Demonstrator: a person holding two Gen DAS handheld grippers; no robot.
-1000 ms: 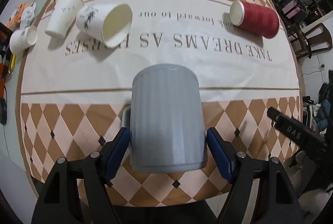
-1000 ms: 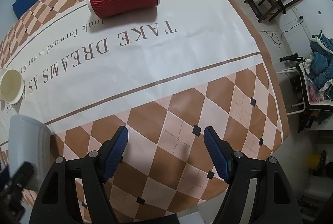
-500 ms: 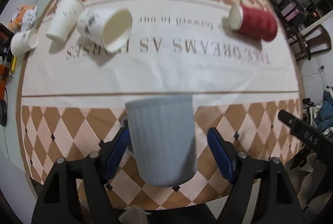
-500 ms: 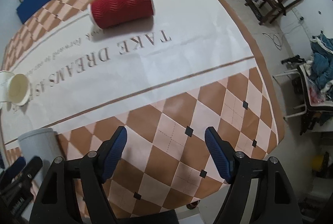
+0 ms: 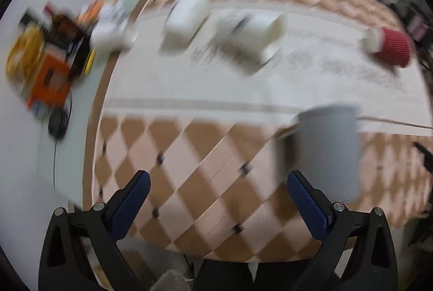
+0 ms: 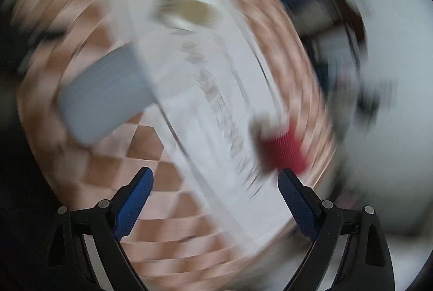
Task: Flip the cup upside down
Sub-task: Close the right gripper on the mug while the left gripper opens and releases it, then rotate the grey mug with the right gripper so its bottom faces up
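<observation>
Both views are blurred; the left claw (image 5: 216,182) gapes wide, gripping nothing; the grey cup (image 5: 328,150) stands on the bench (image 5: 189,155) beyond its right finger; the right claw (image 6: 215,178) likewise gapes.

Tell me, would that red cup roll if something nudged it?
Probably. The red cup lies on its side on the table, so its round wall could roll, likely curving since cups taper. It looks like ribbed paper, so probably light and easily pushed; the ribs may aid grip. Blur hides finer detail.

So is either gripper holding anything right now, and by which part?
Nothing is held. The left gripper and right gripper are both open and empty; the grey ribbed cup stands free on the table.
</observation>
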